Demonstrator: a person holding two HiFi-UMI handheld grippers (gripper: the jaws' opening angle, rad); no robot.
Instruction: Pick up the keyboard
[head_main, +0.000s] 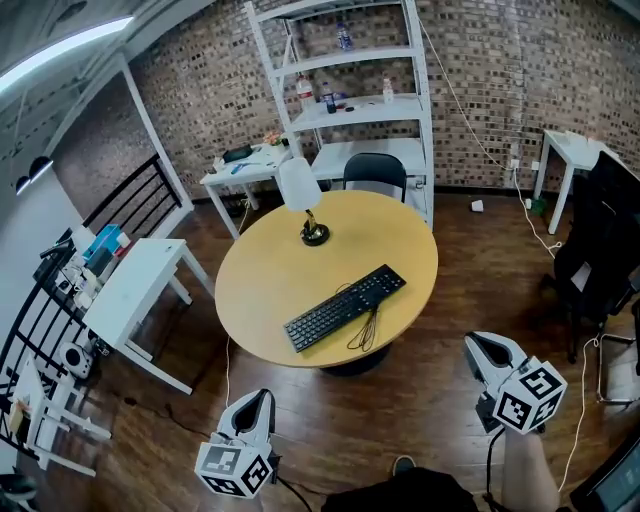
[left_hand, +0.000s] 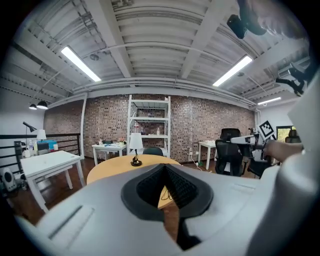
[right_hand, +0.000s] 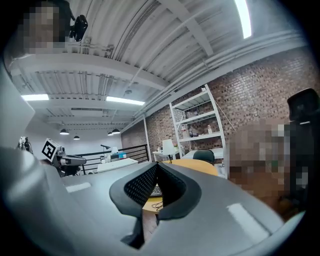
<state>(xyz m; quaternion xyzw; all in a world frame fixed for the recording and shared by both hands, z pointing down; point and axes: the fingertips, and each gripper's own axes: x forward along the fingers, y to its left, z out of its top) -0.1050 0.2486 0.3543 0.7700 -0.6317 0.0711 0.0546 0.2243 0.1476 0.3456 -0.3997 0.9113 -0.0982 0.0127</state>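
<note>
Here, the fingers of the left gripper (left_hand: 164, 167) are seen pressed together at their tips, with nothing caught between the black pads, and the fingers of the right gripper (right_hand: 156, 165) are likewise closed on each other and empty. In the head view both tools are held low in the frame, the left gripper (head_main: 259, 399) and the right gripper (head_main: 481, 346) well apart from one another and each short of the near edge of the round wooden table (head_main: 270, 270), above the dark plank floor (head_main: 400, 410). The keyboard (head_main: 345, 307), black and lying flat, is set at a slant on the near half of the tabletop, untouched by either gripper; its loose cable (head_main: 365, 329) is bunched just beside it towards the table's edge. A slice of the keyboard (right_hand: 155, 190) is glimpsed through the gap below the right gripper's tips. Further back on the table a lamp (head_main: 303, 198) with a white shade is stood upright. Behind the table a dark chair (head_main: 375, 174) and a white shelf unit (head_main: 350, 110) are placed against the brick wall, and a white desk (head_main: 135, 290) is seen to the left.
</note>
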